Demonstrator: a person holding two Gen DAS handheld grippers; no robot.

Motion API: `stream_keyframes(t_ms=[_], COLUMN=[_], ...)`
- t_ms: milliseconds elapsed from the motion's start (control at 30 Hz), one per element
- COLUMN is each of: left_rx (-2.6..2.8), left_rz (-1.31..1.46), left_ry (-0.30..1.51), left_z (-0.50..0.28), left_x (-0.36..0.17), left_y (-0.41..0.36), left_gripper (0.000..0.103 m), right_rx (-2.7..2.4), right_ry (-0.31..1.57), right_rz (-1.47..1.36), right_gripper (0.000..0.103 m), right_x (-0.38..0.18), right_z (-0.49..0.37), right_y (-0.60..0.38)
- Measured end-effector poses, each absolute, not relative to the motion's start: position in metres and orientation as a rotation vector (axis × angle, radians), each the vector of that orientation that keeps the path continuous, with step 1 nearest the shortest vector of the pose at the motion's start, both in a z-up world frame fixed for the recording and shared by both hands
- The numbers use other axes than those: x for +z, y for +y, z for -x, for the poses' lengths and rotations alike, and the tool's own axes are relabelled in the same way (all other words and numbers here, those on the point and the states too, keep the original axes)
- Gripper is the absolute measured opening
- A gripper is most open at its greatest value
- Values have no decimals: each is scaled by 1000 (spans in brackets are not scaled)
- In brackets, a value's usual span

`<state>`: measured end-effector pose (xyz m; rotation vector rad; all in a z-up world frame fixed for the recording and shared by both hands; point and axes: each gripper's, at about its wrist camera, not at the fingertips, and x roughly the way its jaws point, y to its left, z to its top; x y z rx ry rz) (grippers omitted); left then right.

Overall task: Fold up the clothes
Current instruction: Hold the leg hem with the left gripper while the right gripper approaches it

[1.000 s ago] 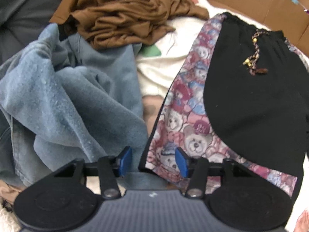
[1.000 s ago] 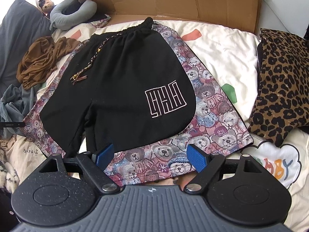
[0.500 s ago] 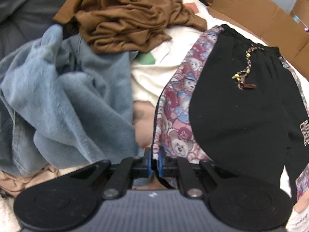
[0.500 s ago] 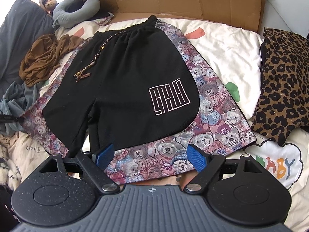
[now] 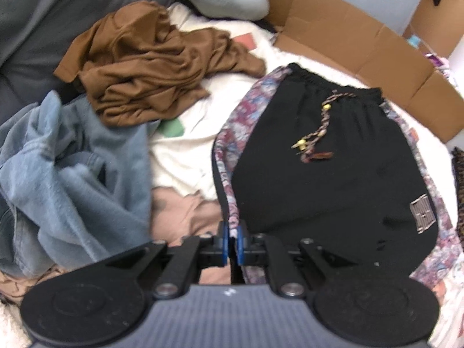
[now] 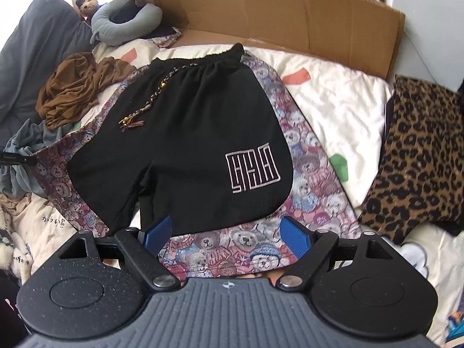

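Left tool [image 5: 232, 242] clamped on shorts [image 5: 319, 174] hem

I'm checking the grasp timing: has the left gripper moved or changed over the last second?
Yes. The left gripper went from open jaws to shut on the hem of the shorts, and has drawn back from the brown shirt.

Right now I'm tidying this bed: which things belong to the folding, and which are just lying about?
In the job:
shorts
left gripper, shut on their hem
right gripper, open

Lying about:
brown garment
blue denim garment
leopard-print pillow
cardboard
neck pillow
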<state>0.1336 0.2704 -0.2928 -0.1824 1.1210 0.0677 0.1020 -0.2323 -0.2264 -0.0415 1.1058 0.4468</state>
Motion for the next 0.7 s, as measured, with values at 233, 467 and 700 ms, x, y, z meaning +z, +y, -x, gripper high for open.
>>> stream_keyframes(t_ms=[233, 467, 700], left_rx=[22, -25, -70], left_rz=[160, 91, 62], left_ry=[1107, 1088, 1099], left_z=[-133, -135, -142], left_x=[-273, -257, -257], left_y=[245, 213, 178], left_gripper=[6, 6, 6], right_rx=[506, 574, 632], right_ry=[1097, 1073, 1031], right_rz=[89, 99, 106], right_gripper=[86, 86, 86], right_x=[-209, -209, -213], right_z=[-110, -108, -109], right_y=[-217, -202, -189])
